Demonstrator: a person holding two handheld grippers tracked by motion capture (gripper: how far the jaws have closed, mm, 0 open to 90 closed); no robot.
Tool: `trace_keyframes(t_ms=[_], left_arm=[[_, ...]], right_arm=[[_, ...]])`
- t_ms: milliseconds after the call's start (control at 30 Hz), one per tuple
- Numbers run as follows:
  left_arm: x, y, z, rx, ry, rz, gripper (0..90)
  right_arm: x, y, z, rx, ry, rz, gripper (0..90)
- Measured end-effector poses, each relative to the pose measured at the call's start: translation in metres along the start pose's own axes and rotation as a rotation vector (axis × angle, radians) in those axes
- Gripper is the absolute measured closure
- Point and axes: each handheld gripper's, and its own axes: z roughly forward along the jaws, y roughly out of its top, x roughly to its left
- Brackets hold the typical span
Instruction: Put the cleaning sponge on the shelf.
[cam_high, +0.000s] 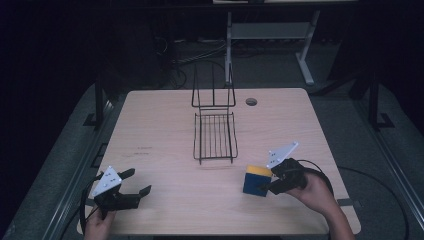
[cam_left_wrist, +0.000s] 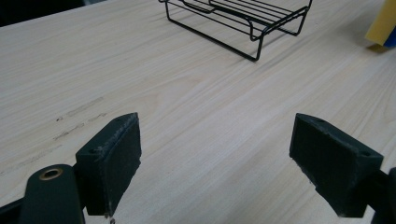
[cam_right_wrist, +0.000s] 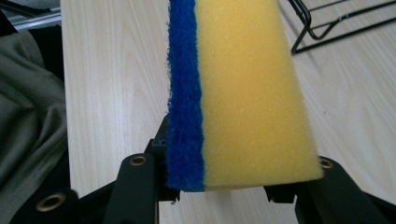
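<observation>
Pale wooden bench (cam_high: 165, 150); the right hand-held gripper (cam_high: 267, 187) pinches a soft, light sponge (cam_high: 257, 181) by its sides, left hand-held gripper (cam_high: 137, 182) spread wide.

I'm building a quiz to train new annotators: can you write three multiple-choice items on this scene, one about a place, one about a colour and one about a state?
1. Where does the black wire rack stand on the pale wooden table?
A. at the near left corner
B. in the middle, toward the far edge
C. at the near right corner

2. What colours are the two layers of the rectangular foam sponge?
A. green and white
B. red and black
C. yellow and blue

3. How is the left hand-held gripper?
A. open, with nothing between its pads
B. shut on the sponge
C. shut on a rack wire

Answers: 1 B, the high view shows it centred, its upright back nearest the far edge. 2 C, the right gripper view shows both layers, clamped in the right hand-held gripper. 3 A, bare wood lies between its pads.
</observation>
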Motion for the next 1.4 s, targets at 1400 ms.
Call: trace_keyframes(t_ms=[1400], left_arm=[[0.001, 0.0, -0.002, -0.004, 0.004, -0.006, 16.1]], right_arm=[[-0.023, 0.056, 0.005, 0.002, 0.059, -0.084, 55.6]])
